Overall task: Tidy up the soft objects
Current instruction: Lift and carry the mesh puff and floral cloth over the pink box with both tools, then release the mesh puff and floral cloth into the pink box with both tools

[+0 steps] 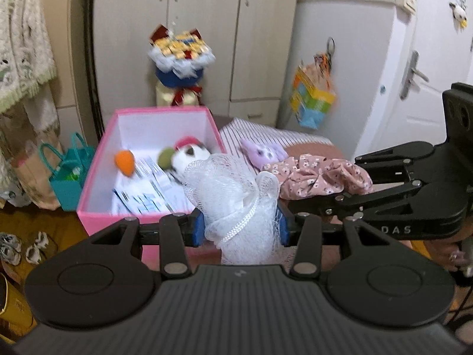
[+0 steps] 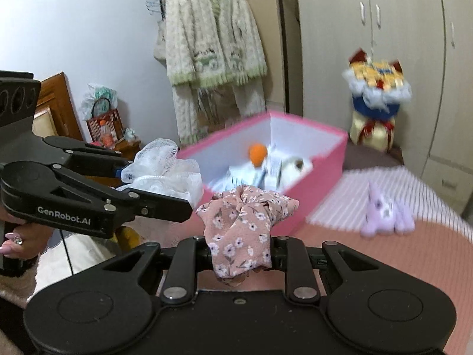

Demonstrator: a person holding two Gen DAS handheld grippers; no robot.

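Observation:
My left gripper (image 1: 240, 224) is shut on a white mesh bath pouf (image 1: 230, 195) and holds it in the air in front of the pink box (image 1: 97, 183). The pouf also shows in the right wrist view (image 2: 162, 168). My right gripper (image 2: 241, 251) is shut on a pink floral scrunchie (image 2: 242, 222), also held up near the box (image 2: 322, 159); the scrunchie shows in the left wrist view (image 1: 316, 177). The box holds an orange soft toy (image 1: 124, 161), a white plush (image 1: 189, 153) and papers. A purple plush (image 2: 384, 210) lies on the bed.
The bed has a striped sheet (image 2: 414, 183) and a pink blanket (image 2: 384, 266). A bouquet-like gift (image 1: 180, 59) stands behind the box by the wardrobe (image 1: 207, 14). A teal bag (image 1: 71, 177) sits left of the box. A cardigan (image 2: 212, 35) hangs on the wall.

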